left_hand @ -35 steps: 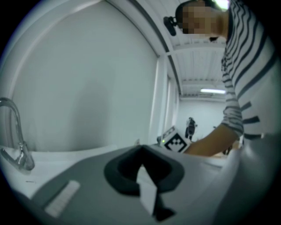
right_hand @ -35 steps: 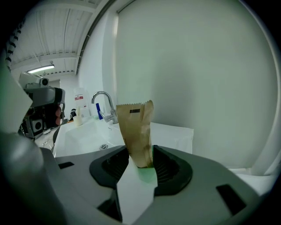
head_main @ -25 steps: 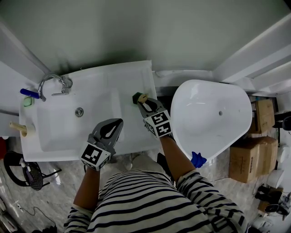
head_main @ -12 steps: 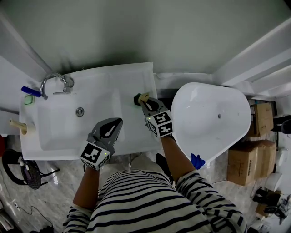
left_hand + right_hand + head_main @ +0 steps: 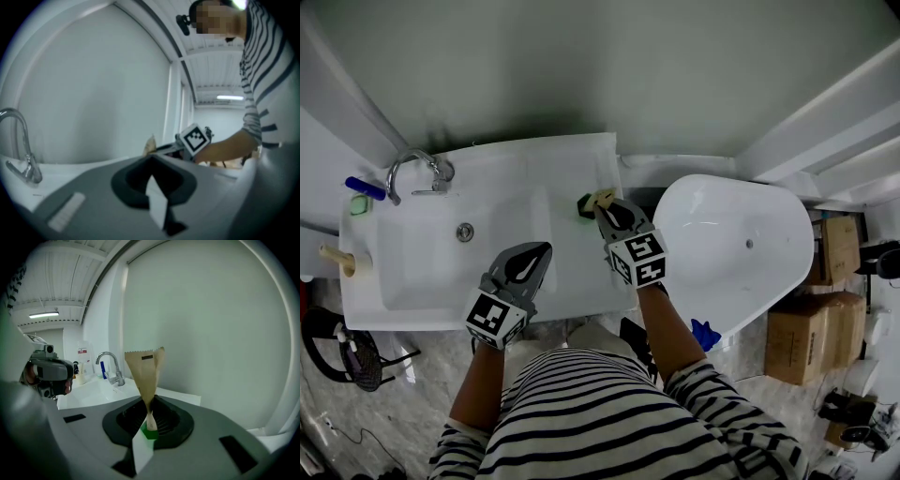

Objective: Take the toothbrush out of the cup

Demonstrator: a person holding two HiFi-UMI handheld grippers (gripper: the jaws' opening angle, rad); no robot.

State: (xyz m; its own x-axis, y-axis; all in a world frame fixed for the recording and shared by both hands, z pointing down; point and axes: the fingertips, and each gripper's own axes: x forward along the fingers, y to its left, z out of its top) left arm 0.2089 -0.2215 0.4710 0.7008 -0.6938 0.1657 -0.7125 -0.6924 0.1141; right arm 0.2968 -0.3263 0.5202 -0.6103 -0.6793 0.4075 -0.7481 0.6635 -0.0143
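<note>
A small green cup (image 5: pixel 582 206) stands on the white sink counter (image 5: pixel 572 159) near its right edge. A toothbrush in a tan paper wrapper (image 5: pixel 602 197) sticks up beside it. My right gripper (image 5: pixel 607 208) has just been closing and is shut on the wrapper's narrow lower part. In the right gripper view the wrapped toothbrush (image 5: pixel 145 369) rises from between the pads of the right gripper (image 5: pixel 148 422), with a bit of green (image 5: pixel 149 433) under its lower end. My left gripper (image 5: pixel 531 261) hovers shut over the counter's front edge, holding nothing. In the left gripper view the left gripper (image 5: pixel 157 190) fills the lower part.
A chrome faucet (image 5: pixel 416 169) and a drain (image 5: pixel 465 232) mark the basin at the left. A blue item (image 5: pixel 363 187) and a pale cup (image 5: pixel 339 260) sit at the counter's left end. A white bathtub (image 5: pixel 727 248) lies to the right, with cardboard boxes (image 5: pixel 806 323) beyond.
My right gripper has shut on the wrapped toothbrush and risen a little toward the camera with it. The left gripper has stayed where it was.
</note>
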